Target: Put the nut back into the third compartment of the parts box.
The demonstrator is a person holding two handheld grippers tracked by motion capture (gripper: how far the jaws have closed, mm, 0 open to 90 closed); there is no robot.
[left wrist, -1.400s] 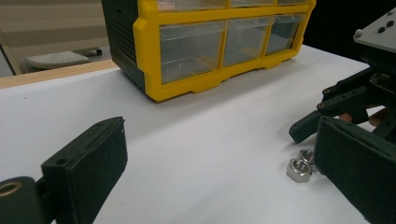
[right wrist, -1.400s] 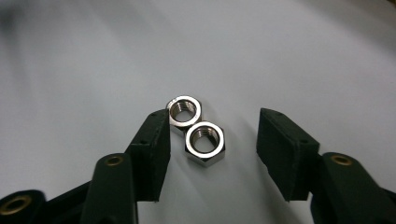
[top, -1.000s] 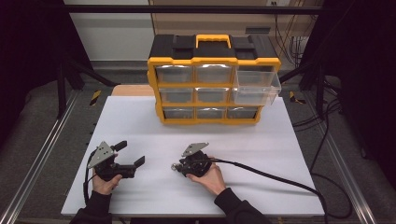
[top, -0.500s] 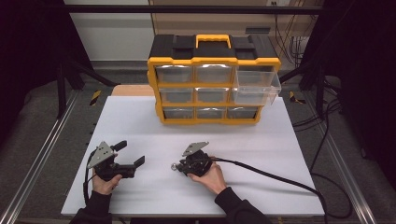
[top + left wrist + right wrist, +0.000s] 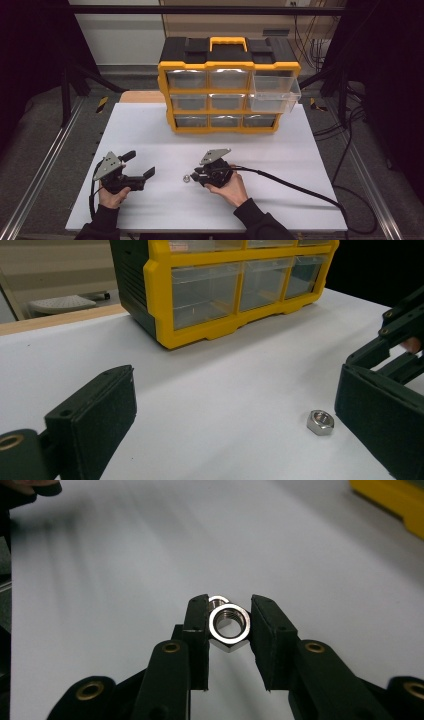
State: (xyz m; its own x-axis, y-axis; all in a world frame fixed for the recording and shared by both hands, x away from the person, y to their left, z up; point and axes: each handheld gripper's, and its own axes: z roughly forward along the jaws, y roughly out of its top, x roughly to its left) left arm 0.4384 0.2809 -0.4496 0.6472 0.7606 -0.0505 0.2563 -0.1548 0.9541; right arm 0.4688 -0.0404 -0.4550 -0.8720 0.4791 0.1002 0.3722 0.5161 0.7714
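The left gripper (image 5: 140, 164) rests on the white table (image 5: 300, 165), well in front of the yellow drawer cabinet (image 5: 230, 65) and off toward its left end. Its jaws are spread wide with nothing between them. Next comes a loose nut (image 5: 185, 178), lying flat on the table in front of the cabinet's left column of drawers. Just beyond it, in front of the cabinet's middle, the right gripper (image 5: 229, 614) has its jaws drawn in on a second steel nut (image 5: 228, 626), with the pads pressing two opposite flats and the threaded bore facing the camera. The step in hand looks like the pick-up, with the grip made and the nut coming clear of the table. The cabinet's upper right drawer (image 5: 274, 95) stands pulled out. The next move probably calls for carrying the nut up and over that drawer's front wall, then releasing it inside.
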